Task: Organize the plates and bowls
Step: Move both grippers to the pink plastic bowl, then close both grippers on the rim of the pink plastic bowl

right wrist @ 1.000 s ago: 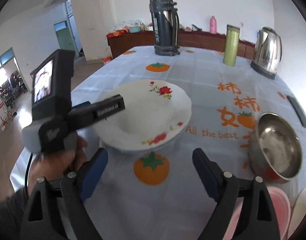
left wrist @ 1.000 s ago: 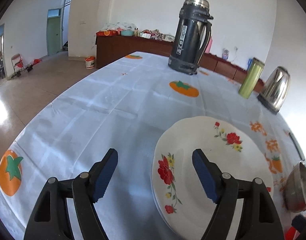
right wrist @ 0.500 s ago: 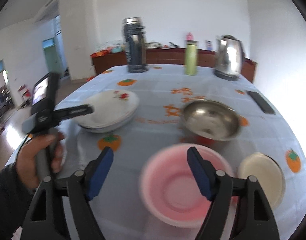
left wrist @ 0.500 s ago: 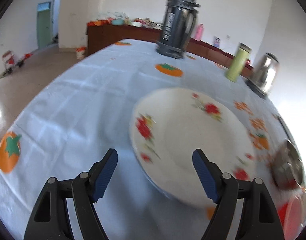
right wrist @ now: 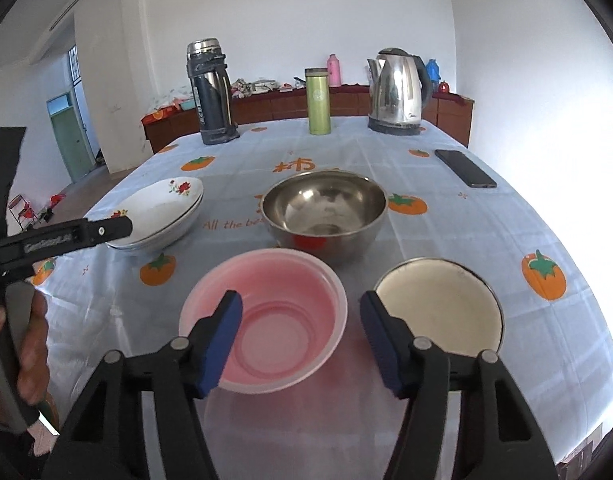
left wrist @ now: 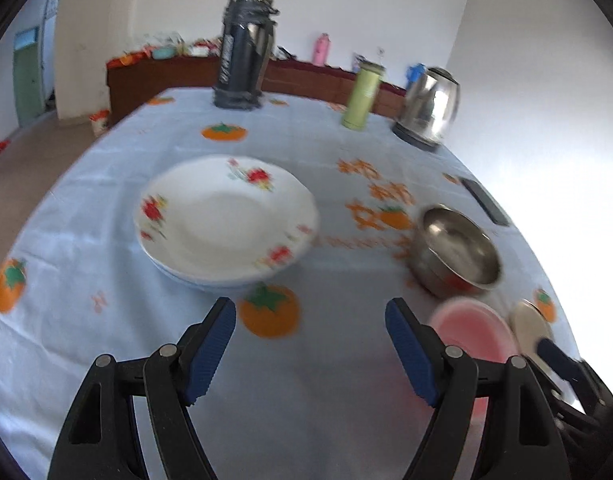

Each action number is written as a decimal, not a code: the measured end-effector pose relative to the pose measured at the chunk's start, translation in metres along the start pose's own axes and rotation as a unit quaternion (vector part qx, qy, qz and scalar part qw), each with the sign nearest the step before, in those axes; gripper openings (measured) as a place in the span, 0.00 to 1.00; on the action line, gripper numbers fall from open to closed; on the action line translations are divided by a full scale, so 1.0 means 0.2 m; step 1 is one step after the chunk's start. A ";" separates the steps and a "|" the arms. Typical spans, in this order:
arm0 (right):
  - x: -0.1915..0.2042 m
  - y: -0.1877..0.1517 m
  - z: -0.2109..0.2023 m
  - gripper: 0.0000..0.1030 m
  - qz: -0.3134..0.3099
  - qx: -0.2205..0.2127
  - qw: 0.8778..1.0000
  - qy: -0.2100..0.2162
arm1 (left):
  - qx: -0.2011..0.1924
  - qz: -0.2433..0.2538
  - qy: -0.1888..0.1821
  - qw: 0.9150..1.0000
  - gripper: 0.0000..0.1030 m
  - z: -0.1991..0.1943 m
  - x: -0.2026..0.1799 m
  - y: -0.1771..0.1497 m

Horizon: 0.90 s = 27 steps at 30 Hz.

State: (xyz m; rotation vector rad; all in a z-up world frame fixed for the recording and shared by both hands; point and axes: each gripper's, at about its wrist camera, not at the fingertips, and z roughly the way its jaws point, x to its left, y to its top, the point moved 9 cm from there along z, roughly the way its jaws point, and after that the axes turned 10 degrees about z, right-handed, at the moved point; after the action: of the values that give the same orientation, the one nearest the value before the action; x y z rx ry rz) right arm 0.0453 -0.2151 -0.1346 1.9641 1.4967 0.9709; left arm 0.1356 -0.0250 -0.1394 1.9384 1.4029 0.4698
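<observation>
A stack of white floral plates (left wrist: 226,220) (right wrist: 158,212) sits left of centre on the pale blue tablecloth. A steel bowl (right wrist: 324,208) (left wrist: 454,252) stands in the middle, with a pink plastic bowl (right wrist: 266,316) (left wrist: 472,332) and a small cream-lined bowl (right wrist: 438,308) (left wrist: 530,324) in front of it. My right gripper (right wrist: 300,336) hovers over the pink bowl's right half. Its jaws are closing, the bowl's right rim lies between them, and the pads do not touch it. My left gripper (left wrist: 310,344) is open and empty over bare cloth, short of the plates.
A dark thermos (right wrist: 212,92), a green tumbler (right wrist: 318,100) and a steel kettle (right wrist: 398,92) stand along the table's far end. A black phone (right wrist: 464,168) lies at the right. A hand (right wrist: 30,344) holds the left gripper beside the plates.
The left gripper pulled back from the plates and swung right, so they now lie ahead of it. The right gripper moved right from the plates to the pink bowl, and its jaws narrowed.
</observation>
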 end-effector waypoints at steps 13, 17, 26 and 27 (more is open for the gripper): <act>-0.06 -0.06 -0.02 0.38 0.021 0.013 1.000 0.011 | 0.039 0.039 -0.046 0.997 0.77 0.05 -0.33 -0.15; -0.07 -0.06 -0.01 0.33 0.022 0.019 0.999 0.013 | 0.043 0.037 -0.049 0.997 0.77 0.06 -0.34 -0.17; -0.05 -0.10 0.03 0.28 0.024 0.031 0.999 0.019 | 0.045 0.063 -0.039 0.996 0.77 0.07 -0.40 -0.20; -0.06 -0.10 0.03 0.27 0.024 0.031 0.999 0.020 | 0.045 0.065 -0.035 0.996 0.77 0.07 -0.40 -0.20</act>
State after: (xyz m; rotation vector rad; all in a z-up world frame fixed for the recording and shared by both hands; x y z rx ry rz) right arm 0.0357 -0.2203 -0.1549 2.0451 1.5247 1.0001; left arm 0.0890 -0.0962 -0.1703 2.1078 1.2774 0.3999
